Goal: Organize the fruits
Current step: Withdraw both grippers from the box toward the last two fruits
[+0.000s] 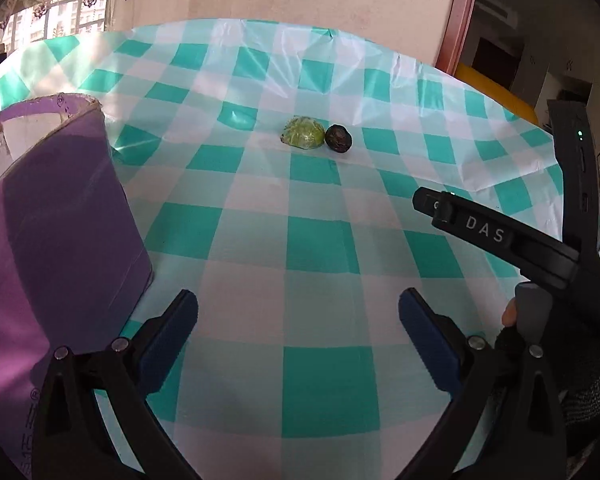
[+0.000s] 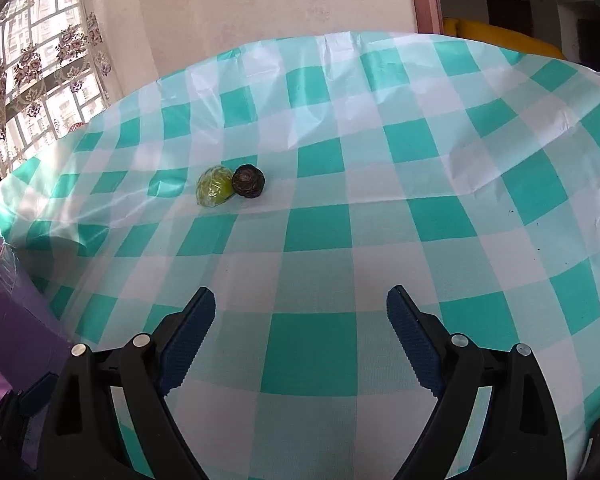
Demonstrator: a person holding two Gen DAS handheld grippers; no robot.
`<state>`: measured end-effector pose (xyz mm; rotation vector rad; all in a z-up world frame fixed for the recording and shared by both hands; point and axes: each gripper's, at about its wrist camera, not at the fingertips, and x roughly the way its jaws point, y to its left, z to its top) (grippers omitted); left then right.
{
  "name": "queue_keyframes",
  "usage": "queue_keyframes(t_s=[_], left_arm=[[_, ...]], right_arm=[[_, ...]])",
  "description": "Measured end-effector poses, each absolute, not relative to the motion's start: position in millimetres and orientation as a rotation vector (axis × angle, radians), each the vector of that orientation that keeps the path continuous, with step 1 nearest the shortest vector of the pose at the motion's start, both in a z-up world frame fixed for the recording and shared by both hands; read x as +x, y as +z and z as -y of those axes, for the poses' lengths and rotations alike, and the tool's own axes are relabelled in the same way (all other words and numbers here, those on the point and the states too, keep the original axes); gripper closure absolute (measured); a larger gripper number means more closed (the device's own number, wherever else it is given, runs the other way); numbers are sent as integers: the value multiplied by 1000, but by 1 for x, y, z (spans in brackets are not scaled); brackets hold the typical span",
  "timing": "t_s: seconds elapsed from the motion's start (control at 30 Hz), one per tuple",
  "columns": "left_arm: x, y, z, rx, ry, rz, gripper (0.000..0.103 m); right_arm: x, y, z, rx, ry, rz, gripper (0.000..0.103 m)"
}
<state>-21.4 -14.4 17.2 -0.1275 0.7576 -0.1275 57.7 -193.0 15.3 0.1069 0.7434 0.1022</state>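
Teal-and-white checked cloth (image 1: 320, 248) covers the table, and near its middle lie two fruits touching each other: a green fruit (image 1: 303, 132) in shiny wrap and a dark fruit (image 1: 339, 139) just to its right. A purple box (image 1: 52, 216) stands at the cloth's left side, well apart from the fruits. The left gripper (image 1: 298, 328) hangs over the near part of the cloth, jaws spread wide with nothing between them. The right gripper (image 2: 300, 332) is likewise wide open and empty above the cloth, short of the fruits.
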Motion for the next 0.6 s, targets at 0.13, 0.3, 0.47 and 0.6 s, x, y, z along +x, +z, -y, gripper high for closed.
queue_keyframes(t_s=[0.13, 0.3, 0.47, 0.6], left_arm=[[-17, 13, 15, -136, -177, -782, 2], [-21, 11, 11, -168, -254, -789, 2], [-18, 7, 10, -184, -270, -817, 2], [-18, 6, 12, -176, -265, -827, 2]], right_arm=[[97, 10, 174, 21, 109, -790, 18], [145, 4, 156, 10, 139, -826, 26], [189, 2, 143, -3, 140, -852, 32], [215, -1, 136, -4, 158, -876, 38]])
